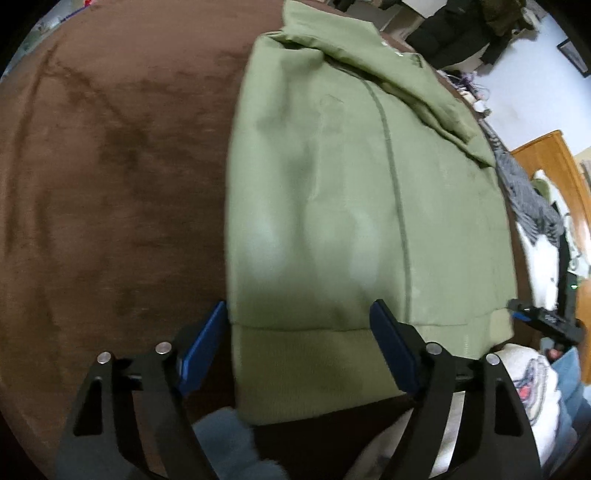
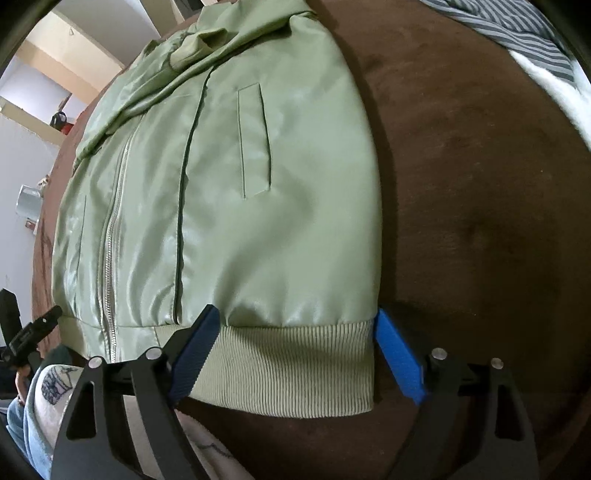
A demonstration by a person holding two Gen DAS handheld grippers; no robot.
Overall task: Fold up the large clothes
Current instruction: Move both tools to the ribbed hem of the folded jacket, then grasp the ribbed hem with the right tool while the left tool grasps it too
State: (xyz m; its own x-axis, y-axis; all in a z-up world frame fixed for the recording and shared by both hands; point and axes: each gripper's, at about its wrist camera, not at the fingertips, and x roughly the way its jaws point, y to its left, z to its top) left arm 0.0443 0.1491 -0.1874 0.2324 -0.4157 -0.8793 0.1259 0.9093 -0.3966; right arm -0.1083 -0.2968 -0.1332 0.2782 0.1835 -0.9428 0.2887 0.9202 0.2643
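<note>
A light green bomber jacket [image 1: 351, 192] lies flat on a brown bed cover [image 1: 110, 184], zipped, sleeves folded in over its upper part. It fills the right wrist view too [image 2: 229, 206], with its zip [image 2: 110, 236] and a slit pocket [image 2: 255, 140]. My left gripper [image 1: 299, 314] is open, its blue pads either side of the ribbed hem's [image 1: 314, 365] left corner. My right gripper [image 2: 295, 321] is open, straddling the ribbed hem's [image 2: 288, 365] right corner. Neither holds anything.
A grey striped cloth [image 1: 528, 199] and a white pillow [image 1: 543, 266] lie at the bed's right edge, also in the right wrist view [image 2: 517, 29]. The person's white printed shirt [image 1: 532, 373] and jeans are at the near edge. A wooden headboard [image 1: 550, 155] stands right.
</note>
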